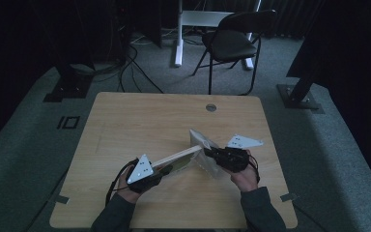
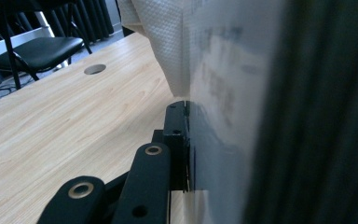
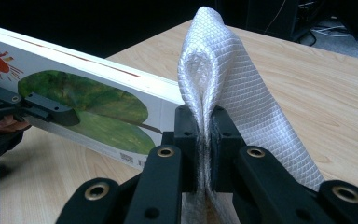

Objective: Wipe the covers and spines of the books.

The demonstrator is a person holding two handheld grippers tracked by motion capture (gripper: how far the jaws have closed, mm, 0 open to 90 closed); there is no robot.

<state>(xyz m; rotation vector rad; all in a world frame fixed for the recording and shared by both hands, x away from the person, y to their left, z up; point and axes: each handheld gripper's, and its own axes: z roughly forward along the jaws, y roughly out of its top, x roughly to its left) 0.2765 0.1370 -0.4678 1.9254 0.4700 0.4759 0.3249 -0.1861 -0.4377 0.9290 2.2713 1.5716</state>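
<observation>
My left gripper (image 1: 166, 169) clamps stiff book (image 3: 88, 100) edge; right gripper (image 3: 204, 123) pinches soft, limp cloth (image 3: 242, 93) fold, slips easily.

Left gripper (image 1: 166, 169) in left hand (image 1: 131, 186), jaws clamped, aimed right and away, right gripper (image 1: 207, 153) in right hand (image 1: 244, 175), jaws pinched tight, aimed left, forearms (image 1: 112, 217) entering from bottom edge, dark sleeves

You have a thin picture board (image 3: 81, 105), printed with a green leaf and a sun, held on edge above the table's near-middle. A white quilted cloth (image 3: 228, 88) stands folded at its right end, toward the table's right edge.
</observation>
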